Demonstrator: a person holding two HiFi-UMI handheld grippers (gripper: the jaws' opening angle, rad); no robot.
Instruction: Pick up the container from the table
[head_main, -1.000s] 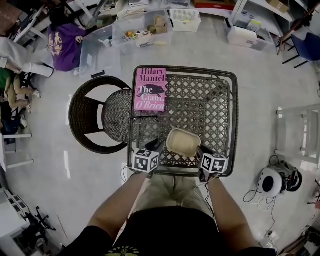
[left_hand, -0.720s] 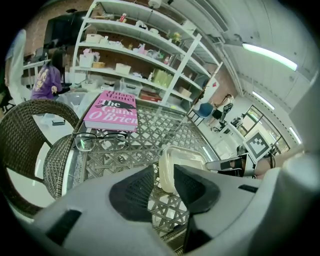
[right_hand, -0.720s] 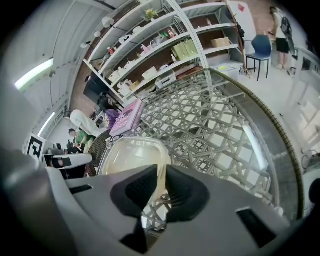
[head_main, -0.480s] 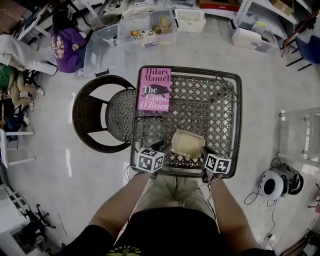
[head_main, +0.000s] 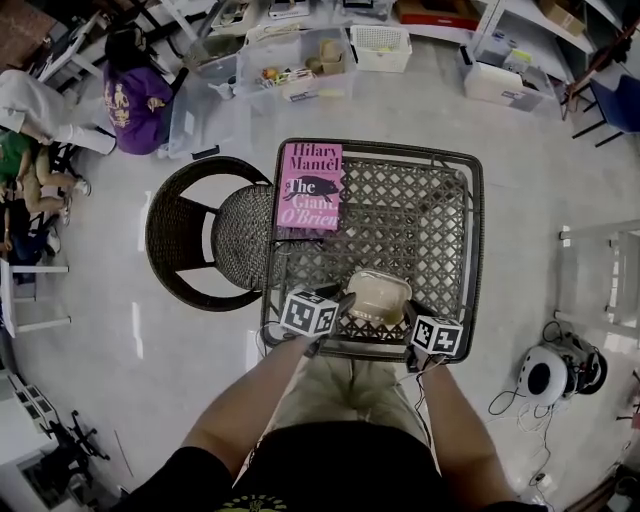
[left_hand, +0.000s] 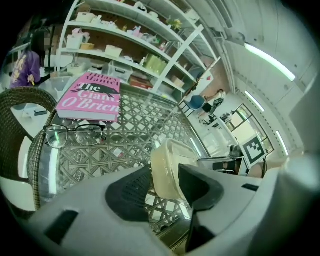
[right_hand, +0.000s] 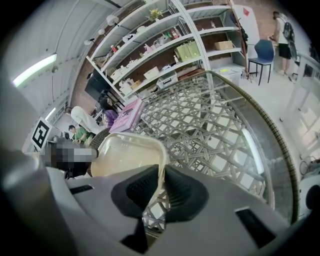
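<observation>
A shallow cream plastic container (head_main: 378, 296) lies at the near edge of the wicker table (head_main: 430, 200), between my two grippers. My right gripper (head_main: 408, 318) is shut on its right rim; in the right gripper view the dark pads (right_hand: 145, 192) pinch the thin wall of the container (right_hand: 125, 155). My left gripper (head_main: 345, 303) is at its left end. Its jaws have just been opening and stand wide, with the end of the container (left_hand: 167, 162) between the pads (left_hand: 130, 192), not pressed.
A pink book (head_main: 311, 186) lies at the table's far left corner, and a pair of glasses (left_hand: 75, 135) nearer on the left. A round wicker chair (head_main: 200, 235) stands against the table's left side. Storage bins and seated people fill the floor beyond.
My left gripper has moved right, up to the container's left end, and its jaws have spread around that end. The right gripper keeps its hold on the rim.
</observation>
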